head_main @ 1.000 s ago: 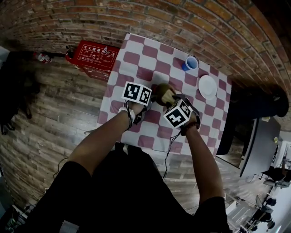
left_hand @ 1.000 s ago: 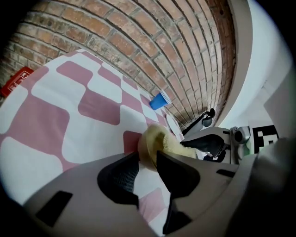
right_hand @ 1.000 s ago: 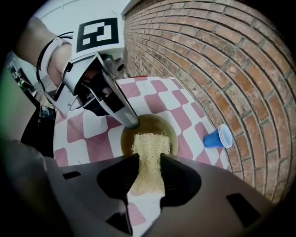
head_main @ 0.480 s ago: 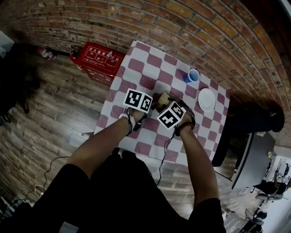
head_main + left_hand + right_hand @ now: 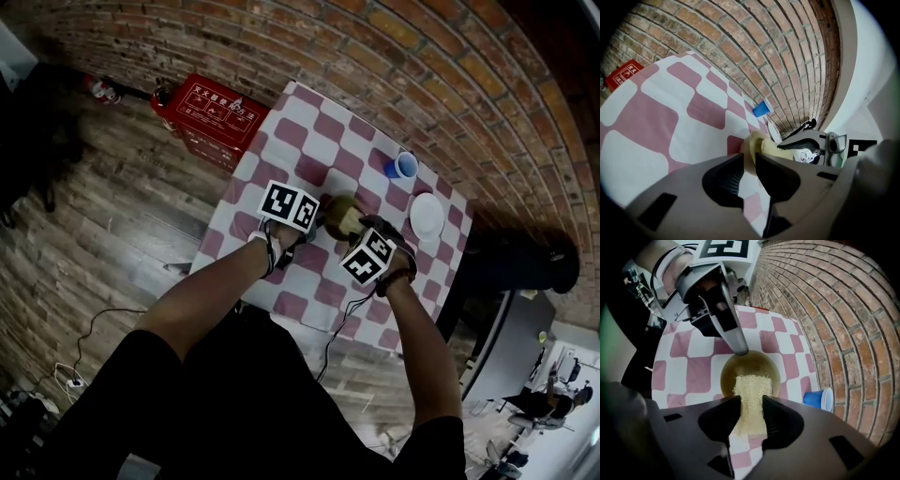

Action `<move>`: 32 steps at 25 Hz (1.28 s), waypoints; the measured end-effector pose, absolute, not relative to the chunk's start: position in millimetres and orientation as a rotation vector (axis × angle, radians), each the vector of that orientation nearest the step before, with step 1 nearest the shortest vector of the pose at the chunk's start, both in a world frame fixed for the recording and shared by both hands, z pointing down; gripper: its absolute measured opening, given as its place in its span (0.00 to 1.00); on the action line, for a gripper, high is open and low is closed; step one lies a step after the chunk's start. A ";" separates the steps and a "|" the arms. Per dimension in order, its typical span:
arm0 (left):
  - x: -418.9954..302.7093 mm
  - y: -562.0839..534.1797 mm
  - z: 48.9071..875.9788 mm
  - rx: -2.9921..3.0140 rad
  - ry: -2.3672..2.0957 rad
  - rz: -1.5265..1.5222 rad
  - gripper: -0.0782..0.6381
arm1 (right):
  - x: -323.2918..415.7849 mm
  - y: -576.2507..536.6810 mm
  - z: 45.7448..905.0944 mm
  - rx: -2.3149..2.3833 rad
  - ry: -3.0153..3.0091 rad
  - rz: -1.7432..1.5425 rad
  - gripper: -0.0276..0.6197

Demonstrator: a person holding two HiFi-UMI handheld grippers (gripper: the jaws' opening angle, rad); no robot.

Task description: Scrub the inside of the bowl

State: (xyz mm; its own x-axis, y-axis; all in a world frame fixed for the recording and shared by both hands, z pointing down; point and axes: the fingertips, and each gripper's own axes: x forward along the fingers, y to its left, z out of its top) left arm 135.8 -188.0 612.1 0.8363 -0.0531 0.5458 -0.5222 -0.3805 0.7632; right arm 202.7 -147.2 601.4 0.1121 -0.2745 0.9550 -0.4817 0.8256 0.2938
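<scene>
An olive-brown bowl [image 5: 339, 214] stands on the red-and-white checked tablecloth [image 5: 309, 141]. My left gripper [image 5: 750, 158] is shut on the bowl's near rim [image 5: 754, 143], one jaw inside and one outside. In the right gripper view its finger [image 5: 733, 336] reaches down to the bowl's [image 5: 750, 369] far rim. My right gripper [image 5: 751, 404] is shut on a yellow scrub sponge [image 5: 751, 394], whose front end lies inside the bowl. In the head view the left gripper [image 5: 317, 214] is left of the bowl and the right gripper [image 5: 354, 232] below it.
A blue cup [image 5: 405, 166] and a white plate [image 5: 427, 217] sit on the table's far right side, near the brick wall. A red box [image 5: 214, 111] stands on the wooden floor to the table's left. Cables hang off the table's front edge.
The right gripper with the sponge slid in over the bowl, then drew back a little. The left gripper stayed at the bowl's rim. The head view drifted.
</scene>
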 end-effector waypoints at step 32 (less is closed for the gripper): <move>123.8 -183.8 608.3 1.906 -0.445 0.506 0.23 | 172.4 -143.1 600.1 0.708 -1.559 0.238 0.28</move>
